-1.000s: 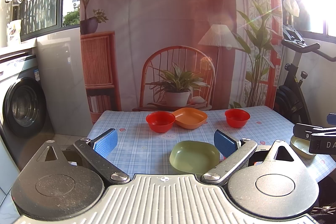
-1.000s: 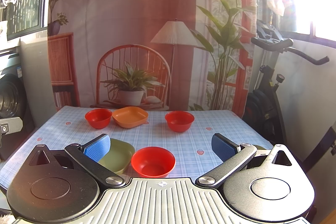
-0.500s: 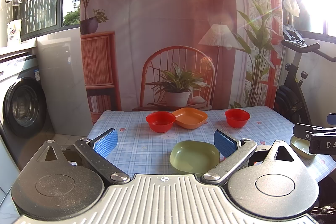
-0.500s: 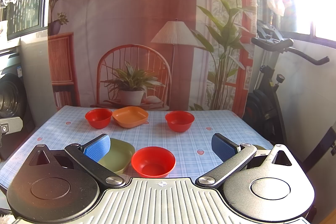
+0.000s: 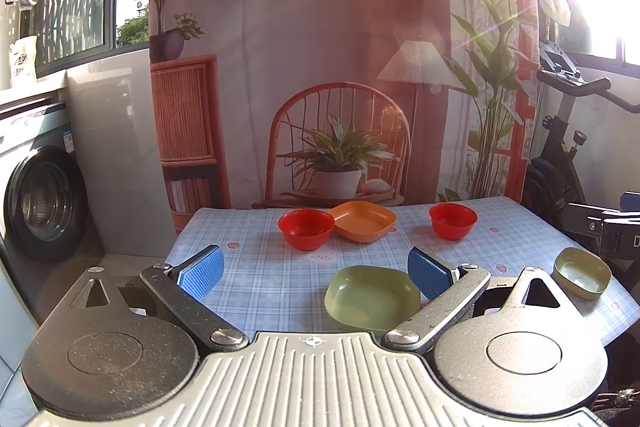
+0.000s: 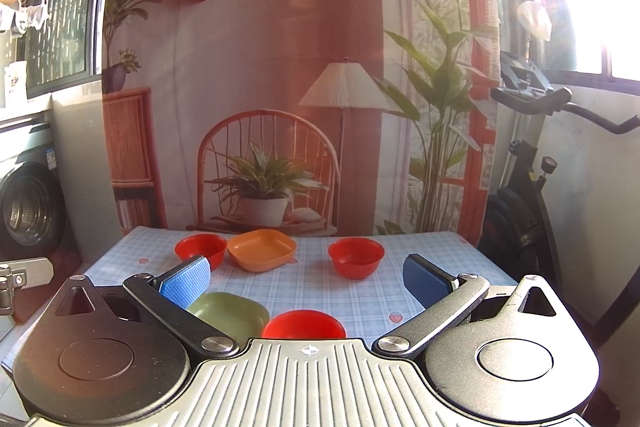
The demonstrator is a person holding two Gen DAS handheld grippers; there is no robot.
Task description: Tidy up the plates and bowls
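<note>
On the blue checked table [image 5: 256,267] stand two far red bowls [image 5: 306,228] [image 5: 453,220] with an orange square plate [image 5: 363,220] between them. A green square plate [image 5: 372,297] lies near, and a small green dish [image 5: 582,271] sits at the right edge. My left gripper [image 5: 314,273] is open and empty above the near table edge. My right gripper [image 6: 306,279] is open and empty; a third red bowl [image 6: 304,324] lies just under it, beside the green plate [image 6: 228,313]. The far bowls [image 6: 200,249] [image 6: 356,257] and orange plate [image 6: 262,249] show beyond.
A washing machine [image 5: 40,203] stands left of the table. An exercise bike [image 6: 528,187] stands to the right. A printed backdrop [image 5: 332,67] hangs right behind the table's far edge. The right gripper's body [image 5: 604,223] shows at the right edge of the left wrist view.
The right gripper has lifted and tilted upward a little, so the near red bowl sits lower in its view. The left gripper has not moved.
</note>
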